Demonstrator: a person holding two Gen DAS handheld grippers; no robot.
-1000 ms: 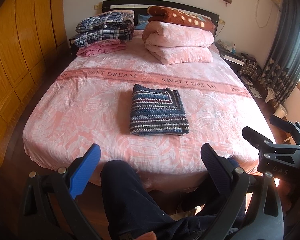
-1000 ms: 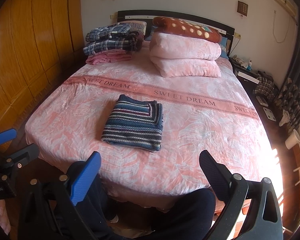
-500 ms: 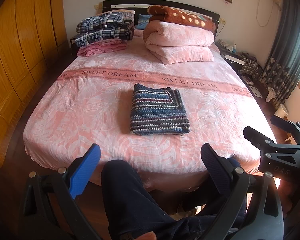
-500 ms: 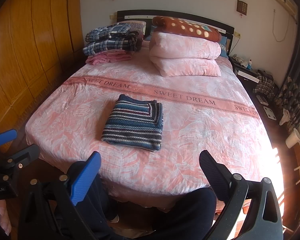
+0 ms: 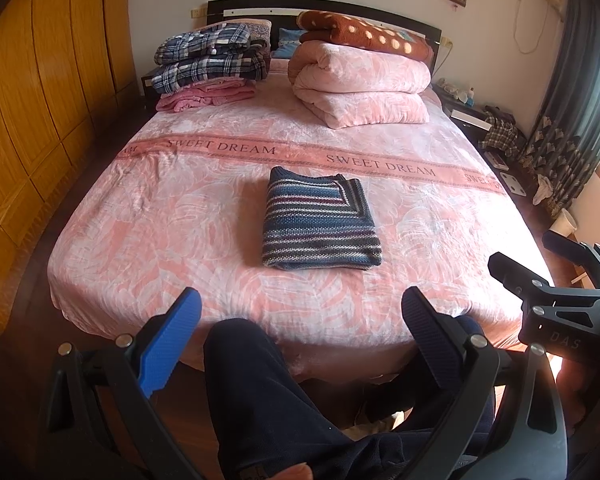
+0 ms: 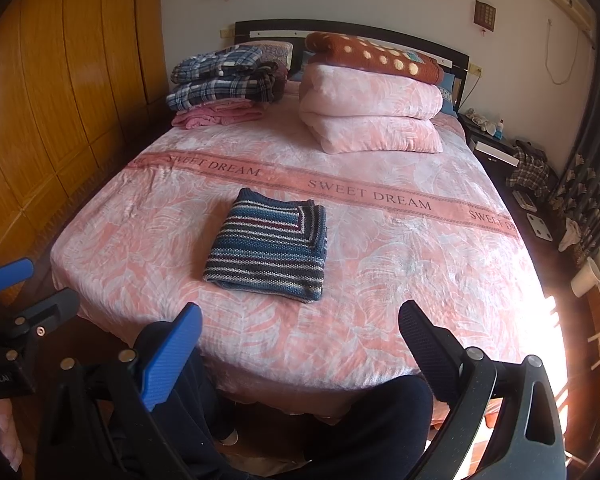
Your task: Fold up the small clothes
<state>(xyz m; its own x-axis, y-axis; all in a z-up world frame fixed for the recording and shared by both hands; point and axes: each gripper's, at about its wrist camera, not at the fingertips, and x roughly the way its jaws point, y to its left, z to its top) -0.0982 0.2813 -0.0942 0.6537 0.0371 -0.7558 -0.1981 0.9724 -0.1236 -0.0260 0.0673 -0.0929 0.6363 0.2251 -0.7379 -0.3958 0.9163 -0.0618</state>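
Left wrist view: striped sweater (image 5: pixel 320 224) lies folded on bed (image 5: pixel 140 216), both grippers (image 5: pixel 298 320) (image 6: pixel 298 322) spread, empty.

Dark navy trousers (image 5: pixel 260 392), black hand-held gripper (image 5: pixel 300 320), blue pad (image 5: pixel 168 344)

The sweater (image 5: pixel 320 224) has blue, grey, white and dark red stripes, and it lies on a pink bed cover (image 5: pixel 160 232) with white leaves and a darker pink band (image 5: pixel 300 156) that has dark letters. At the far end, on the left, are blue and white check clothes (image 5: pixel 212 58) on pink ones (image 5: pixel 208 96), and on the right is a brown blanket (image 5: pixel 364 36) with cream dots on a pink quilt (image 5: pixel 360 88) with white leaves. Each gripper has one bright blue finger (image 5: pixel 168 344) and one dark finger (image 5: pixel 430 340), the person's trousers (image 5: pixel 268 400) are dark blue, and the wardrobe (image 5: pixel 40 80) on the left is orange-brown wood.
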